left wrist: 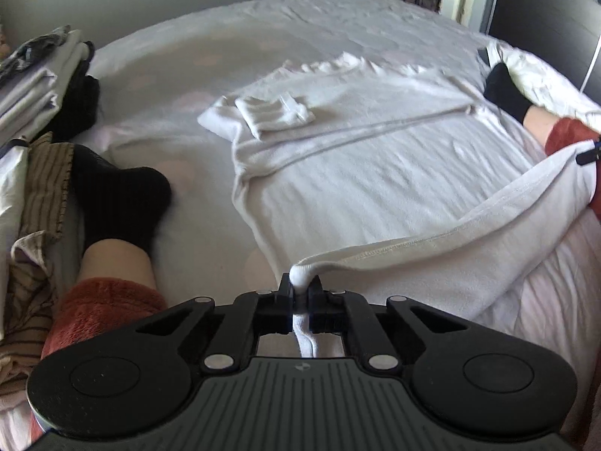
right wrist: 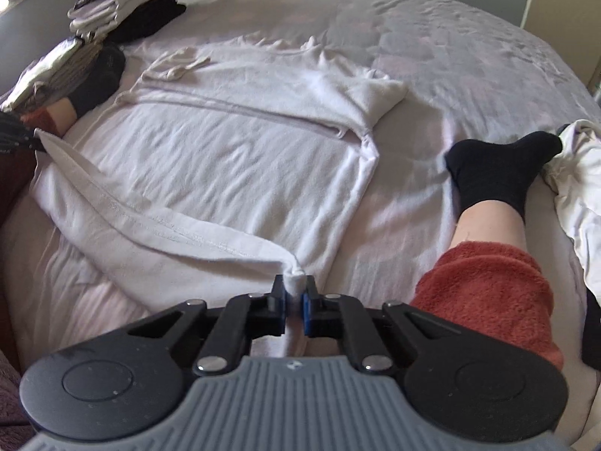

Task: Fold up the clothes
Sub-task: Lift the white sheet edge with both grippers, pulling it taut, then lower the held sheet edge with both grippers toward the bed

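Left gripper (left wrist: 300,286) clamped tight on a bunched near corner of the white garment (left wrist: 360,173), fabric squeezed between the fingers and poking out past the tips. Right gripper (right wrist: 294,288) same deal, pinched shut on the other near corner (right wrist: 295,276). Hem (right wrist: 157,218) lifted off the bed and strung between the two, sagging a bit in the middle. Rest of the garment spread flat on the pale bedsheet (right wrist: 450,56), sleeves already tucked in over the far part. Black-socked foot (left wrist: 124,199) just left of the garment, another black sock (right wrist: 499,169) off to the right, rust-coloured fleecy trouser leg (right wrist: 488,293) near each. Stack of folded clothes (right wrist: 124,3) at the far left edge of the bed, well apart from the garment.
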